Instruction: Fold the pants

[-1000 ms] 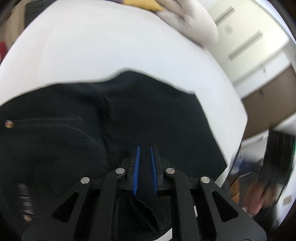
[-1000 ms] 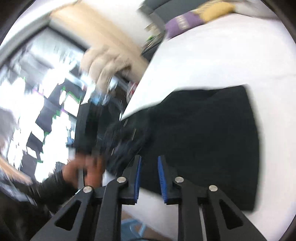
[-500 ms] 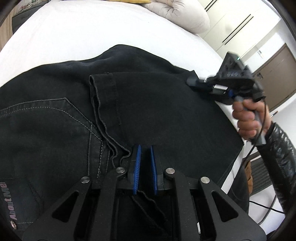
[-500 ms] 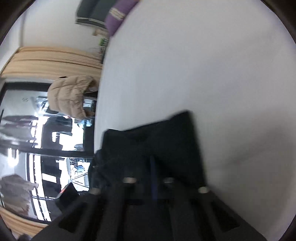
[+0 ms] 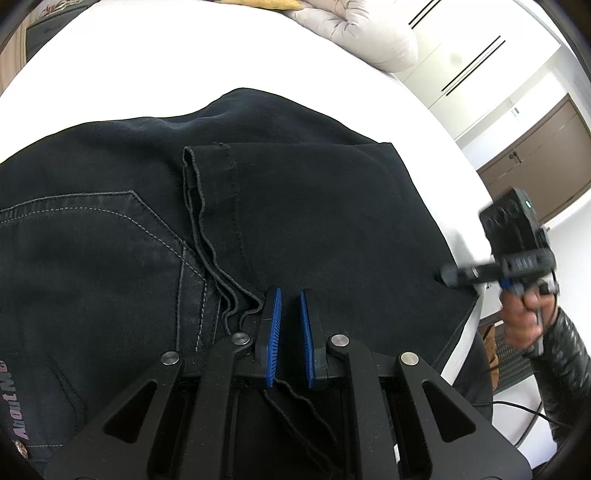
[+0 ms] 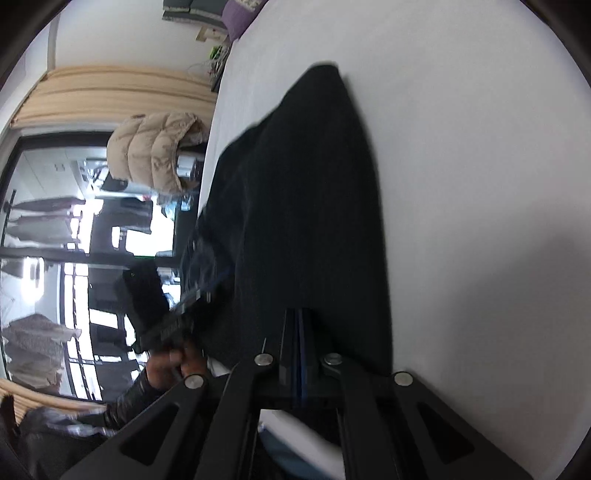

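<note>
1. White bedding (image 5: 155, 62) covers the surface under the work, and the black pants (image 5: 314, 206) lie spread flat on it in a folded stack.
2. My left gripper (image 5: 290, 321) sits low over the near edge of the pants; its blue pads (image 5: 274, 332) stand slightly apart with dark cloth and a loose thread running between them, and I cannot tell whether they are pinching the cloth.
3. Just left of that gripper I see the hem of a pant leg (image 5: 207, 206) lying across the seat, beside a stitched back pocket (image 5: 110, 221).
4. My right gripper (image 6: 297, 343) has its fingers pressed together, with only a thin blue line showing between them, at the near end of the pants (image 6: 306, 206); whether any cloth is caught there, I cannot tell.
5. From the left camera, the right gripper (image 5: 448, 275) touches the right edge of the pants near the edge of the bed.
6. Farther out, a pale puffy jacket (image 5: 354, 33) rests at the far side of the bed.
</note>
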A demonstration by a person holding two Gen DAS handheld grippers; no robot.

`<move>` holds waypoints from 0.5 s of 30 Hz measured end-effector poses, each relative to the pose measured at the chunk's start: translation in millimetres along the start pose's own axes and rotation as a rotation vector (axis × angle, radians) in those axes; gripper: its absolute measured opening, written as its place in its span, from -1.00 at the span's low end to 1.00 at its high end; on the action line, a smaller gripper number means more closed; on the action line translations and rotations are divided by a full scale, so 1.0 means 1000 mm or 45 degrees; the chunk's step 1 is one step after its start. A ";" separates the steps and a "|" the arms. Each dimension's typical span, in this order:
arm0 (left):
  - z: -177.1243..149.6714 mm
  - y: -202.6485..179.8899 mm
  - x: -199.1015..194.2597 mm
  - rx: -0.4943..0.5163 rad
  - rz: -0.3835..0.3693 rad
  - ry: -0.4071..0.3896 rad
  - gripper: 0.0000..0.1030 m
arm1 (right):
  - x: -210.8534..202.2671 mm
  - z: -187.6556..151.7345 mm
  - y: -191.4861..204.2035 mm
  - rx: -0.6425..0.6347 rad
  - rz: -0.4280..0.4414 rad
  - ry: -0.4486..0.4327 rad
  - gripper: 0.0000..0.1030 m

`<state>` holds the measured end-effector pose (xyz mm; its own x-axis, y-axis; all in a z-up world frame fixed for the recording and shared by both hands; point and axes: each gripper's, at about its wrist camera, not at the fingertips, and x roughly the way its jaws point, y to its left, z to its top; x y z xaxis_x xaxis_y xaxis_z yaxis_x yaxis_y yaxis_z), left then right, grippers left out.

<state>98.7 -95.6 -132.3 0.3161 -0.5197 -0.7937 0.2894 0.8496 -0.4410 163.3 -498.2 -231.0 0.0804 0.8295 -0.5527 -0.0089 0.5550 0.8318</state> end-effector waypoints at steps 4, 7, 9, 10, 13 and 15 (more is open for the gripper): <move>-0.002 0.000 -0.001 0.008 0.004 -0.009 -0.79 | -0.005 -0.021 0.005 -0.025 0.001 0.032 -0.98; -0.003 0.000 -0.003 0.012 0.010 -0.015 -0.79 | 0.002 -0.023 0.000 -0.002 0.001 0.021 -1.00; -0.004 0.001 -0.006 0.012 0.012 -0.018 -0.79 | 0.007 -0.023 -0.005 -0.002 0.005 -0.009 -1.00; -0.004 0.001 -0.007 0.013 0.014 -0.021 -0.79 | 0.008 -0.024 -0.007 0.007 0.017 -0.026 -1.00; -0.007 -0.004 -0.015 0.039 0.047 -0.035 -0.79 | 0.007 -0.027 -0.005 -0.007 0.013 -0.079 -1.00; -0.012 -0.009 -0.029 0.038 0.069 -0.074 -0.79 | 0.007 -0.028 0.000 -0.011 -0.019 -0.108 -1.00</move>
<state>76.2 -87.0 -110.6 0.3834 -0.4779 -0.7903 0.2967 0.8741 -0.3847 136.2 -491.2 -236.4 0.1644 0.8133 -0.5582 -0.0159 0.5680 0.8229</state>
